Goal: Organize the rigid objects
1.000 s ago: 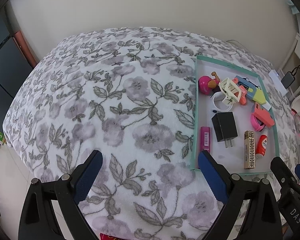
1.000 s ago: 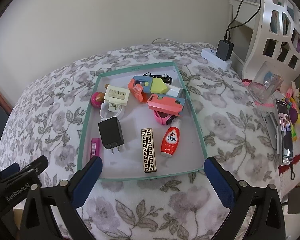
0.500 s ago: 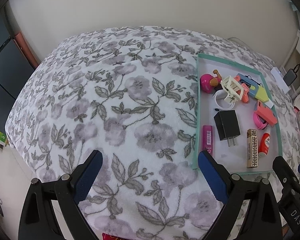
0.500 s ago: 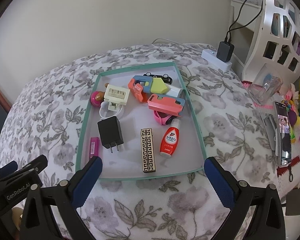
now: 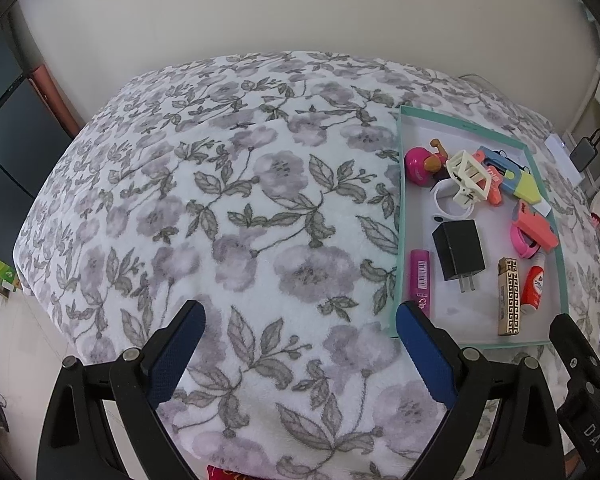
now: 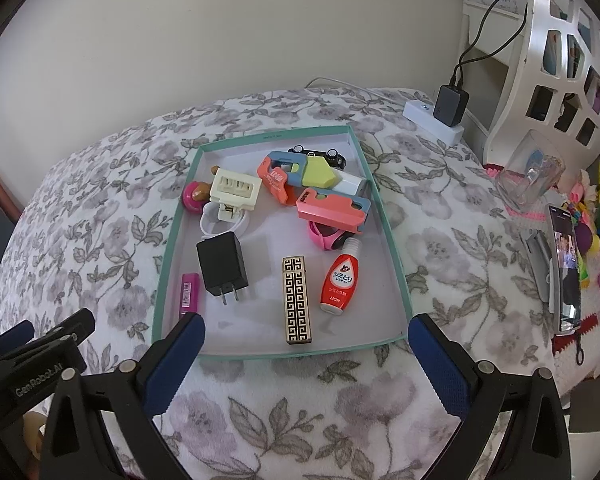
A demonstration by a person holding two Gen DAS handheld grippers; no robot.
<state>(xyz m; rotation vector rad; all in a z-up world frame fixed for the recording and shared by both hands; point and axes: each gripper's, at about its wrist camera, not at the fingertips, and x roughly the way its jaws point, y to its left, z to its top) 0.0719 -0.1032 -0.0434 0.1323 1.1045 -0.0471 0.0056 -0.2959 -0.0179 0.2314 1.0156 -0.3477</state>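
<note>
A teal-rimmed tray point(image 6: 396, 256) point(image 5: 401, 216) lies on the floral blanket. It holds a black charger point(image 6: 221, 264) point(image 5: 458, 251), a gold patterned bar point(image 6: 296, 300) point(image 5: 509, 297), a red bottle point(image 6: 340, 280), a magenta tube point(image 6: 189, 295) point(image 5: 420, 280), a cream clip point(image 6: 236, 192), pink and blue toys point(image 6: 332, 208) and a pink round toy point(image 6: 191, 196). My right gripper point(image 6: 306, 360) is open and empty at the tray's near edge. My left gripper point(image 5: 300, 344) is open and empty over the blanket, left of the tray.
A white power strip with a black adapter point(image 6: 448, 106) sits beyond the tray. A phone point(image 6: 566, 268), a clear cup point(image 6: 530, 176) and small toys lie at the right by a white lattice chair back point(image 6: 560, 40). The blanket point(image 5: 220, 220) drops off at the left.
Both grippers have drawn back slightly, so the tray sits a little farther away in both views. Nothing was grasped or moved.
</note>
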